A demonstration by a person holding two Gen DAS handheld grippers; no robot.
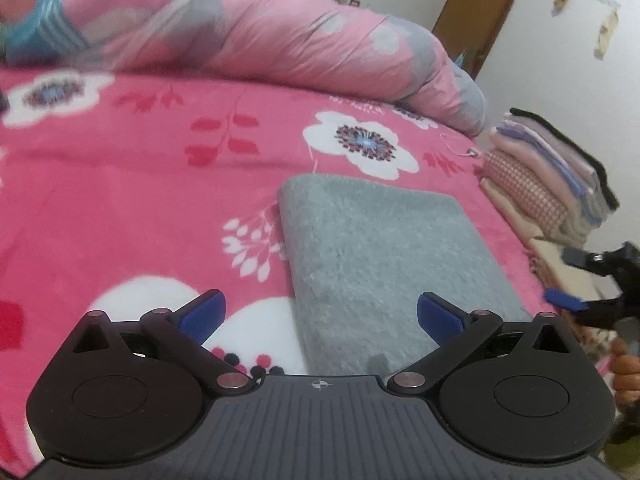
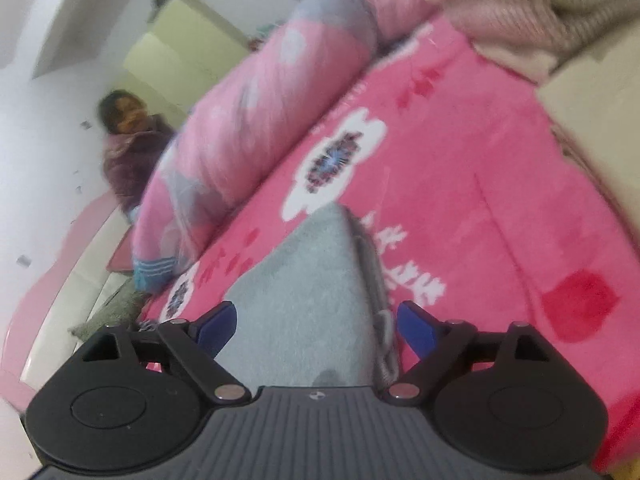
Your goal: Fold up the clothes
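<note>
A: Where does the grey garment lie?

B: One folded grey garment [image 1: 384,248] lies flat on the pink flowered blanket [image 1: 140,184], its near edge just ahead of both tools.

A: And the tools?

B: Two. The left gripper [image 1: 320,314] has its jaws spread wide and holds nothing; the right gripper [image 2: 316,326] also stands apart, empty, above the garment's edge.

A: Room to move?

B: Bare blanket stretches wide to the garment's left. At the back one rolled pink quilt [image 1: 280,36] borders it; at the right edge stands one stack of folded clothes [image 1: 552,168].
</note>
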